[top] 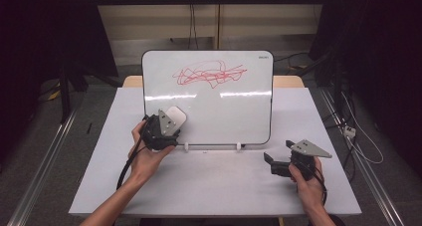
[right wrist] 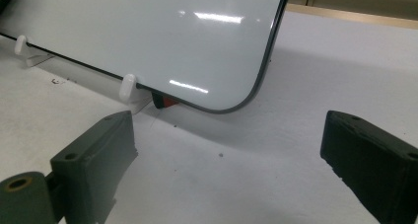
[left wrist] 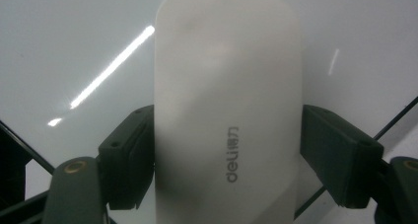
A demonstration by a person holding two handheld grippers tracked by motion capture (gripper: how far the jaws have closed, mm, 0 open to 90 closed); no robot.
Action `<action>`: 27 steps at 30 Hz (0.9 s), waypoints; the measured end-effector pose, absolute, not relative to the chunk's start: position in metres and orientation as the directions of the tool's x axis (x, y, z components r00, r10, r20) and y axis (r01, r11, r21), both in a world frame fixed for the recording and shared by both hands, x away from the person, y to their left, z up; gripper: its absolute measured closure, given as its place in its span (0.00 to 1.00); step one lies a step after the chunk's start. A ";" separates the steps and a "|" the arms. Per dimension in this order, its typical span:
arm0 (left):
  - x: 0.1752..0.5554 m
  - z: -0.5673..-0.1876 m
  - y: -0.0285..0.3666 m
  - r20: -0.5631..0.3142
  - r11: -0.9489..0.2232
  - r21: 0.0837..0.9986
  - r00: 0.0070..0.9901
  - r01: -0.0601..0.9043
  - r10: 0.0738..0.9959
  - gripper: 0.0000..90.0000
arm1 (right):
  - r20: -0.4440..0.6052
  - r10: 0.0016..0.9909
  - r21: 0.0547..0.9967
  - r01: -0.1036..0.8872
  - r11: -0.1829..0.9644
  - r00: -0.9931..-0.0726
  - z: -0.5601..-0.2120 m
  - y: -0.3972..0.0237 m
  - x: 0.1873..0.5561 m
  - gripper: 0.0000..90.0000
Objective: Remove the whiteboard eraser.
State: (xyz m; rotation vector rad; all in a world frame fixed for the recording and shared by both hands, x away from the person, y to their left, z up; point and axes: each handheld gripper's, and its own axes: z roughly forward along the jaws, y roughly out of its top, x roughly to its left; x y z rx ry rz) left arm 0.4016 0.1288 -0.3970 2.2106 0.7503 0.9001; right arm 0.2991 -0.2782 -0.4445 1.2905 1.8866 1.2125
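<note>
Left gripper (top: 169,122) clamping white rounded eraser (left wrist: 227,110) against whiteboard (top: 209,94) lower left; grey "deli" lettering reading clearly in left gripper view. Right gripper (right wrist: 226,160) resting wide open.

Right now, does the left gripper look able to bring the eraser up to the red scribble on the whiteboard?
Probably yes. The left gripper is shut on the eraser at the lower left of the whiteboard, and only bare board lies between it and the red scribble.

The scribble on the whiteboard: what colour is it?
Red; the scribble shows best in the high view.
</note>
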 end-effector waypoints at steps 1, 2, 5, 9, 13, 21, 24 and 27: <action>0.402 -0.397 0.130 0.393 -0.639 0.723 0.605 0.263 0.693 0.31 | 0.049 0.919 0.894 0.427 0.134 -0.391 -0.445 -0.278 0.299 0.07; 0.402 -0.397 0.130 0.393 -0.639 0.723 0.605 0.263 0.693 0.32 | 0.049 0.919 0.894 0.427 0.134 -0.391 -0.445 -0.278 0.299 0.07; 0.402 -0.397 0.128 0.403 -0.645 0.717 0.598 0.263 0.693 0.32 | 0.048 0.919 0.894 0.427 0.136 -0.392 -0.445 -0.278 0.300 0.07; 0.402 -0.398 0.127 0.409 -0.645 0.718 0.592 0.262 0.695 0.32 | 0.046 0.918 0.893 0.428 0.139 -0.394 -0.445 -0.277 0.300 0.07; 0.403 -0.400 0.125 0.427 -0.657 0.707 0.583 0.261 0.691 0.32 | 0.048 0.918 0.893 0.428 0.138 -0.394 -0.445 -0.277 0.300 0.07; 0.402 -0.400 0.122 0.434 -0.660 0.701 0.570 0.273 0.697 0.34 | 0.048 0.919 0.892 0.431 0.138 -0.392 -0.445 -0.278 0.300 0.07; 0.402 -0.399 0.123 0.426 -0.656 0.703 0.575 0.276 0.698 0.34 | 0.045 0.918 0.893 0.428 0.140 -0.395 -0.446 -0.278 0.300 0.07; 0.402 -0.398 0.124 0.408 -0.645 0.709 0.579 0.287 0.706 0.34 | 0.047 0.917 0.892 0.429 0.140 -0.395 -0.446 -0.278 0.300 0.07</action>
